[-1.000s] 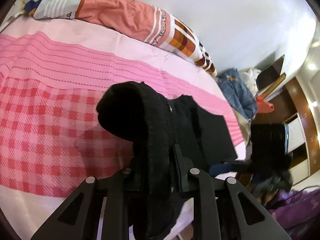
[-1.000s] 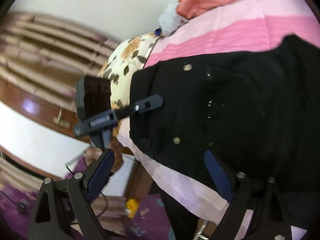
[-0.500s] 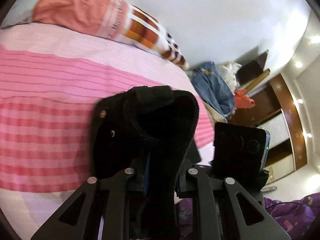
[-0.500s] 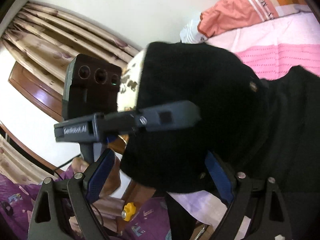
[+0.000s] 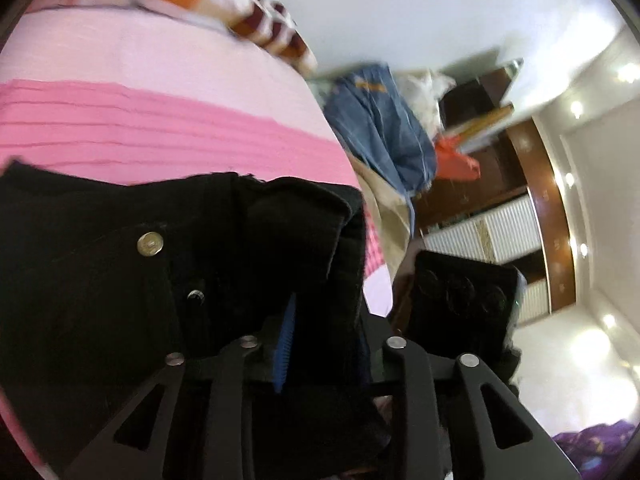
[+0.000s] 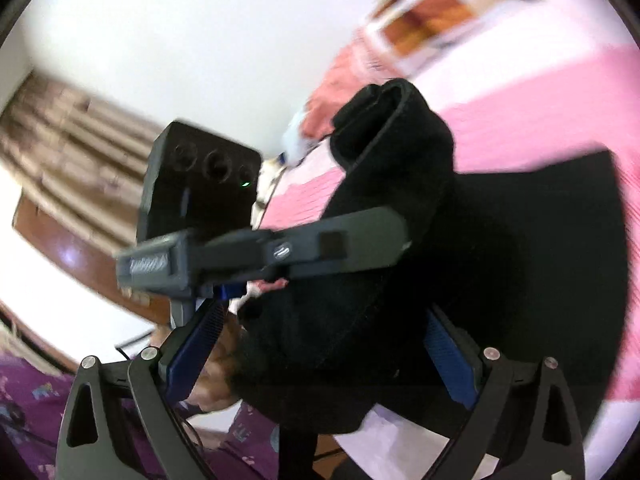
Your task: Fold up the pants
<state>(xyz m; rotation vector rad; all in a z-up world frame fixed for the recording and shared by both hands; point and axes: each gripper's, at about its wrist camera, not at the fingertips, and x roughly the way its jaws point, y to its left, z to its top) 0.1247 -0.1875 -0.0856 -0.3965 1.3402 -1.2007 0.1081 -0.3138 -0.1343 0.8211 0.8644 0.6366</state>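
Note:
The black pants (image 5: 100, 280) lie on a pink bed (image 5: 140, 128), waistband and metal button toward me. My left gripper (image 5: 320, 320) is shut on a thick bunch of the black cloth, which bulges up between its blue pads. In the right wrist view the left gripper (image 6: 348, 240) crosses the middle, holding a raised fold of the pants (image 6: 400, 160). My right gripper (image 6: 320, 340) is open, its blue pads (image 6: 200, 340) standing wide on either side of the hanging black cloth (image 6: 520, 260), not pinching it.
A striped orange and white pillow (image 5: 240, 12) lies at the head of the bed. Blue jeans (image 5: 384, 132) and other clothes are heaped past the bed's right edge. Wooden cabinets (image 5: 540, 208) stand beyond. Purple cloth (image 6: 40, 400) shows below the right gripper.
My left gripper has carried its held fold across toward the right gripper. The views swung, so the pillow moved up and the room's cabinets came in. The right gripper stayed open.

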